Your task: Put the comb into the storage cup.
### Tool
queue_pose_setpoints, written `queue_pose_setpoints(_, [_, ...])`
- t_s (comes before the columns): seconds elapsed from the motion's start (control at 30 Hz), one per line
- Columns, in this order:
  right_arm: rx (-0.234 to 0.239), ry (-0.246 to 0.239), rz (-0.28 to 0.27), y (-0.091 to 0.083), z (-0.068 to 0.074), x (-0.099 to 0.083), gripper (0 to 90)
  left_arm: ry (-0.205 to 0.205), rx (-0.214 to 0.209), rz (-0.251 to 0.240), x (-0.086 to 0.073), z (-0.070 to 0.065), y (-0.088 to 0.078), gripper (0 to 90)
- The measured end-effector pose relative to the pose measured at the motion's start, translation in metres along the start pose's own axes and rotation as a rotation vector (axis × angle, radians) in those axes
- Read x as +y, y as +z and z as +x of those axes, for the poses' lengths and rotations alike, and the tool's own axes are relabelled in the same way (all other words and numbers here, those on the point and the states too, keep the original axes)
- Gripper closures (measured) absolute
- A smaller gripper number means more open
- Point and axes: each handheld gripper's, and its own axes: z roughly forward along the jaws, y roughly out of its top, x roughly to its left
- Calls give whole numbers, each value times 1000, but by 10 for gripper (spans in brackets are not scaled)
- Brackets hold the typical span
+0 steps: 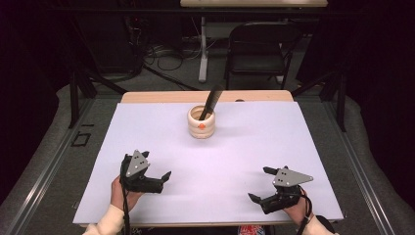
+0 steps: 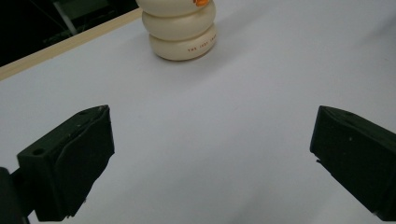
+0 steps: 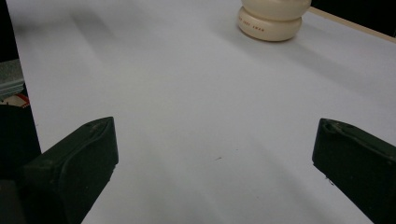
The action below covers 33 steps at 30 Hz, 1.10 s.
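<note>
A cream ribbed holder (image 1: pixel 201 124) with an orange dot stands at the far middle of the white table (image 1: pixel 254 147). A black comb (image 1: pixel 210 102) leans out of it. My left gripper (image 1: pixel 164 179) rests at the near left, open and holding nothing. At the near right my right gripper (image 1: pixel 258 184) is open too, nothing between its jaws. The holder (image 2: pixel 181 30) shows ahead in the left gripper view, past the wide-apart jaws of the left gripper (image 2: pixel 212 154). In the right gripper view the holder (image 3: pixel 272 18) stands far off beyond the right gripper (image 3: pixel 215 161).
A black folding chair (image 1: pixel 259 46) and a white table leg (image 1: pixel 203 49) stand beyond the table's far edge. Cables lie on the floor behind. A wooden strip (image 1: pixel 161 97) runs along the far edge.
</note>
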Motion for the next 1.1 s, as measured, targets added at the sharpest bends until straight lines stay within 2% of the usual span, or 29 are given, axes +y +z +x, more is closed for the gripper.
queue_pose_setpoints(0.57, [-4, 1, 2, 0, 0, 0, 0, 4, 10, 6, -19, -4, -14, 0])
queue_pose_setpoints(0.83, [-6, 4, 4, 1, 0, 0, 0, 16, 13, -14, -27, -4, -22, 0])
queue_pose_setpoints(1.1, [-11, 6, 5, 2, 0, 0, 0, 8, 23, -17, -36, -2, -29, 0])
